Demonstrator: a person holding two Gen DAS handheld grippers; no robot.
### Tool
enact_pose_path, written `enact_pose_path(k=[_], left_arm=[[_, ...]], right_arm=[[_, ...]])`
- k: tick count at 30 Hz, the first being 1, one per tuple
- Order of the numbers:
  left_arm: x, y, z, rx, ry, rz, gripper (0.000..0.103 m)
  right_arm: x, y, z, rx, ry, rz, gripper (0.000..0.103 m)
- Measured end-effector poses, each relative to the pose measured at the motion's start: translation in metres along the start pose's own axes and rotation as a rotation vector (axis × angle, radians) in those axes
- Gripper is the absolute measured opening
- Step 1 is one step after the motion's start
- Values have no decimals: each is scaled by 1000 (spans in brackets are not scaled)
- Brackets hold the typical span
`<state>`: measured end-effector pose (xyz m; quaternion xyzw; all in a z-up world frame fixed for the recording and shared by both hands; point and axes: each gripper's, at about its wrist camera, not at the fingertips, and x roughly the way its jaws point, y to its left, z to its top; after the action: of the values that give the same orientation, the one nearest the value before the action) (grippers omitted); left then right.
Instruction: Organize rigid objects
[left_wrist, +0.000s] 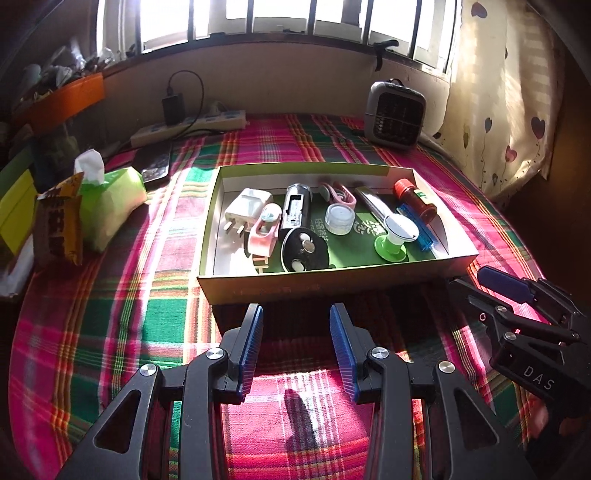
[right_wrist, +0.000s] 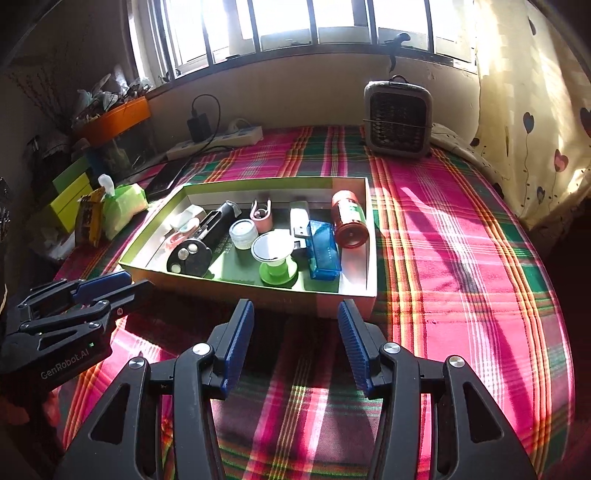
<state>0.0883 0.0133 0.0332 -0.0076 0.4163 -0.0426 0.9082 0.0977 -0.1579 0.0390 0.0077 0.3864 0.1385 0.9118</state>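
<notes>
Plaid bedspread (left_wrist: 110, 314) carries the shallow green cardboard box (left_wrist: 332, 286), dead ahead of both empty, parted tongs; the right gripper (right_wrist: 295, 325) seems nearer its blue case (right_wrist: 324, 251), lying lengthwise away, than the left gripper (left_wrist: 297, 325).

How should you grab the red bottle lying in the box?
Probably around the red bottle's round middle, coming from above. It lies on its side near the box wall with the blue case beside it, so jaws should straddle its width.
</notes>
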Motion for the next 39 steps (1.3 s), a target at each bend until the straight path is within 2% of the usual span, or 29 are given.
enact_pose_path(k=[13, 20, 32, 34, 39], left_arm=[[4, 1, -29, -25, 60, 19, 37], [2, -4, -33, -20, 43, 43, 39], [4, -16, -35, -12, 22, 107, 47], [5, -17, -35, -10, 22, 112, 48], [5, -18, -36, -11, 22, 111, 48]], right_arm=[[5, 1, -24, -3, 73, -44, 53], [8, -3, -33, 15, 105, -75, 53], [6, 1, -38, -19, 104, -128, 54], [6, 0, -38, -17, 104, -132, 56], [7, -3, -37, -2, 110, -146, 68]])
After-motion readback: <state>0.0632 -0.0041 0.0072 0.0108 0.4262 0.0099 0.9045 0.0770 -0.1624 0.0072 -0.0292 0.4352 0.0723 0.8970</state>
